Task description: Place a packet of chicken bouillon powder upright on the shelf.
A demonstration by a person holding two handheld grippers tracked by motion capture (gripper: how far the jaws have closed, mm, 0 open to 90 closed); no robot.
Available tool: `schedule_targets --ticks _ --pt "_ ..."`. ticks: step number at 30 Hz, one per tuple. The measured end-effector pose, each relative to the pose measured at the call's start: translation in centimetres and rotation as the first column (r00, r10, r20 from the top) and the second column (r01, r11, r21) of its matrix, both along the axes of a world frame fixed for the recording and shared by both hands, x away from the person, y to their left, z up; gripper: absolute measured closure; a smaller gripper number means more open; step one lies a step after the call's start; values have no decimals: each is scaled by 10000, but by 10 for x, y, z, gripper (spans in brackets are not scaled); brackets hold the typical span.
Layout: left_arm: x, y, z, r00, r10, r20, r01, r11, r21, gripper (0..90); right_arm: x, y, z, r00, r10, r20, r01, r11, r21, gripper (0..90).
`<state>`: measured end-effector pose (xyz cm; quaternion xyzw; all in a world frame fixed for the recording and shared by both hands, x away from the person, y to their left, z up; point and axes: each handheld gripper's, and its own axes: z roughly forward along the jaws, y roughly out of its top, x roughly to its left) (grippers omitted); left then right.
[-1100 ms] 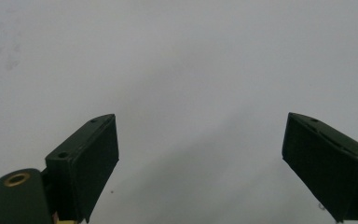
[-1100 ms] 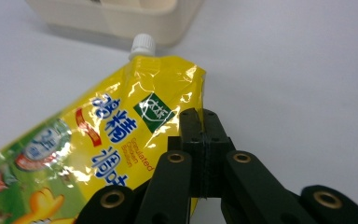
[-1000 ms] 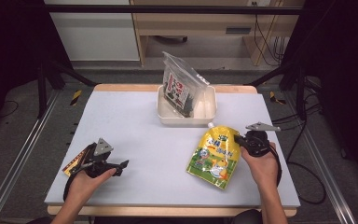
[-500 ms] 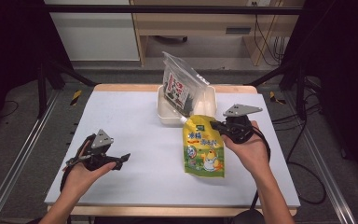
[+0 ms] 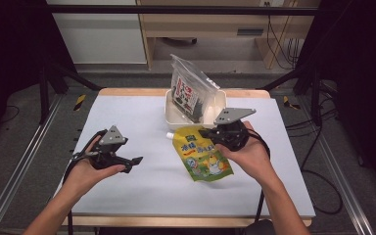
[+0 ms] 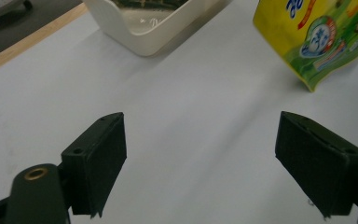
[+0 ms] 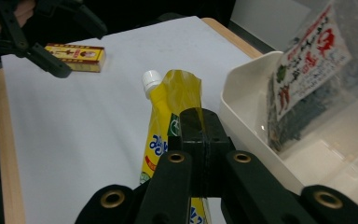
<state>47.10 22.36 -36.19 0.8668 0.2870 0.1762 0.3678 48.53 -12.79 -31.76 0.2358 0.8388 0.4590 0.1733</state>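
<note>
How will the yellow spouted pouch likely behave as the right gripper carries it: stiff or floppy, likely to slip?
The yellow printed plastic pouch with a white screw cap is probably floppy: the right gripper pinches one edge, and the top curls over beyond the jaws. Its glossy film may be slippery. It looks partly filled, so it could sag or swing.

I am in a lab room set up for filming. My white table (image 5: pixel 127 122) sits in the middle of the frame inside a frame of metal rails (image 5: pixel 17 161), with black stands (image 5: pixel 46 83) at the upper left and upper right. Dark curtains (image 5: pixel 10 49) hang at both sides. Cables (image 5: pixel 279 44) trail on the grey floor at the upper right, by a wooden desk (image 5: pixel 210 24).
</note>
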Motion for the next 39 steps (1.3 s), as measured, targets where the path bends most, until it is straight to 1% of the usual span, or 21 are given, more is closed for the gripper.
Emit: schedule_targets --ticks 1,2,5,8,10,12,15,17,18,19,20,21,22,25,26,28,29,31,32,35,39 --pt "0 0 0 10000 0 0 0 10000 0 167 0 0 0 10000 0 0 0 10000 0 900" --pt "1 -7 4 9997 -253 65 252 9995 208 169 -1 6 1 9995 298 76 -298 9995 -101 900" --pt "3 -19 7 9978 -667 -14 667 9973 303 181 -2 14 2 9981 611 85 -610 9980 -156 900" --pt "5 -32 10 9928 -1195 -102 1199 9917 466 190 -3 22 4 9957 920 107 -916 9954 -297 900" --pt "4 -41 12 9877 -1556 -141 1562 9857 626 201 -5 27 5 9939 1095 107 -1090 9933 -374 900" --pt "5 -48 13 9846 -1741 -147 1747 9816 776 207 -7 32 6 9917 1283 120 -1276 9908 -454 900" --pt "8 -56 14 9788 -2013 -376 2037 9758 796 244 -9 35 6 9893 1451 126 -1444 9885 -455 900" --pt "11 -60 14 9736 -2215 -547 2256 9702 886 277 -9 36 6 9878 1549 143 -1541 9870 -459 900" --pt "12 -62 14 9710 -2302 -654 2347 9693 729 307 -9 36 6 9878 1550 141 -1542 9870 -446 900" --pt "13 -63 13 9681 -2394 -735 2444 9673 682 336 -9 36 6 9877 1560 117 -1554 9869 -427 900" --pt "13 -63 13 9681 -2394 -735 2444 9673 682 353 -9 36 5 9875 1575 101 -1570 9868 -395 900" --pt "16 -67 11 9632 -2545 -865 2610 9624 749 375 -9 36 5 9874 1577 94 -1572 9869 -369 900" --pt "16 -67 11 9632 -2545 -865 2610 9624 749 405 -9 36 5 9872 1591 93 -1587 9867 -359 900" --pt "22 -71 8 9563 -2708 -1102 2786 9584 628 473 -9 35 5 9866 1630 73 -1627 9862 -315 900" --pt "22 -73 7 9558 -2722 -1114 2804 9576 658 491 -9 36 5 9868 1621 68 -1618 9864 -296 900" --pt "24 -74 6 9500 -2841 -1298 2923 9550 497 568 -10 35 5 9865 1636 64 -1634 9861 -299 900" --pt "25 -75 7 9518 -2796 -1260 2879 9562 527 612 -9 35 5 9865 1637 76 -1634 9861 -313 900" --pt "26 -75 7 9514 -2807 -1270 2886 9563 482 681 -10 34 6 9865 1637 69 -1634 9861 -301 900" --pt "26 -75 9 9476 -2913 -1313 2992 9531 451 687 -10 33 6 9873 1585 76 -1582 9870 -302 900" --pt "26 -77 16 9463 -2993 -1224 3090 9485 697 691 -11 29 7 9880 1542 106 -1540 9878 -228 900" --pt "27 -79 35 9444 -3123 -1028 3251 9337 1501 694 -11 25 8 9888 1491 87 -1490 9888 -118 900"
